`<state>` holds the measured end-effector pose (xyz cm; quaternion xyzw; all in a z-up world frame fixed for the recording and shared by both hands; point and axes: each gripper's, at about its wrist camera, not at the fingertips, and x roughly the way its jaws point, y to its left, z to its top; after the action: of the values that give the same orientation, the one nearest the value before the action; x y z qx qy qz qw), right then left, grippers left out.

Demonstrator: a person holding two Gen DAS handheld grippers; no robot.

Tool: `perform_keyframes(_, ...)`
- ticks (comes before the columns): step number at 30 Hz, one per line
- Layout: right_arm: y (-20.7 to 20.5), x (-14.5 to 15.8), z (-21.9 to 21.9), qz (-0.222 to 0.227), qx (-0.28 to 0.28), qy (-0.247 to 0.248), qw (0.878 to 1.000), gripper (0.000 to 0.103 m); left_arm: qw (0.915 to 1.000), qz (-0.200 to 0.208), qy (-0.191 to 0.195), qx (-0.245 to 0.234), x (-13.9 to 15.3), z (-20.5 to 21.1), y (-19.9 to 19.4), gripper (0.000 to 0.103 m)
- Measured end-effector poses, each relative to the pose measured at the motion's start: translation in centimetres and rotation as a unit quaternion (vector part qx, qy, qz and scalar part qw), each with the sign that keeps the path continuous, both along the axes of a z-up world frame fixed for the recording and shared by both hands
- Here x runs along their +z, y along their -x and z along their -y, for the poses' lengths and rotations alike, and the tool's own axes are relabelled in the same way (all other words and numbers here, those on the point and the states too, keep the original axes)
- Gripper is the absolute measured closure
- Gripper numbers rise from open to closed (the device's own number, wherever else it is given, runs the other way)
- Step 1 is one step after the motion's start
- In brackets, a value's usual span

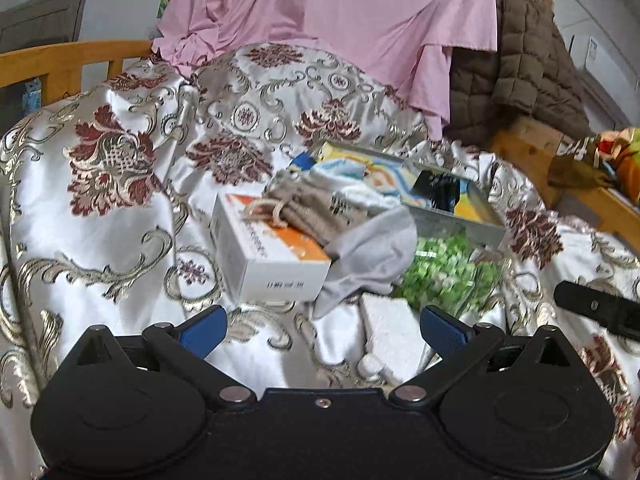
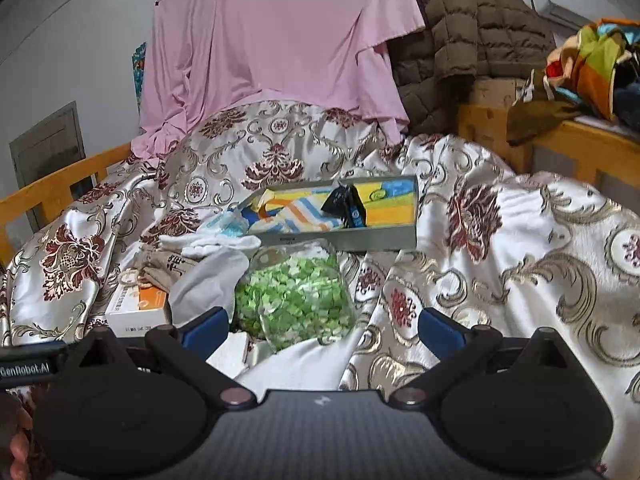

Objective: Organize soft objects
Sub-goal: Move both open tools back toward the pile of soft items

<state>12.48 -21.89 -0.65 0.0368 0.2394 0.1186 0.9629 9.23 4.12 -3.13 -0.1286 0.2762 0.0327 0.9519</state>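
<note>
Both tools hang above a bed covered with a shiny white bedspread (image 1: 100, 240) that has dark red flowers and gold scrolls. The left tool (image 1: 322, 330) has its two blue fingers wide apart and holds nothing. The right tool (image 2: 322, 330) also has its fingers wide apart and is empty.

The soft things lie together in a small heap in the middle of the bed. A beige drawstring pouch (image 1: 308, 206) rests on top of a white and orange box (image 1: 268, 256). A grey sock (image 1: 368, 256) hangs over the right end of this box and touches the pouch. Just behind the pouch there is a white cloth (image 2: 208, 242).

To the right of the sock stands a clear jar with green pieces (image 2: 294, 296), close in front of the right tool. A white foam block (image 1: 394, 332) lies on the bedspread just beside the left tool's right finger. Behind the jar is a grey tray (image 2: 348, 236) that holds colourful cloths and a small black packet (image 2: 346, 204).

At the back a pink sheet (image 2: 280, 40) hangs down, and a brown quilted jacket (image 2: 472, 28) is beside it.
</note>
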Motion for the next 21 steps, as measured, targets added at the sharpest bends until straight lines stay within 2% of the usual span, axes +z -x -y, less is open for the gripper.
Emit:
perform_keyframes(9,-0.6,-1.2,0.0,-0.036,0.005,-0.014,0.999,0.0,0.9993,-0.033,-0.008,0.014,-1.3,-0.7,0.9,0.001)
perform_keyframes(21,-1.2,-2.5,-0.5,-0.075,0.016,-0.011,0.997,0.0,0.9988,-0.039,-0.016,0.026,-1.6,-0.9,1.4,0.001)
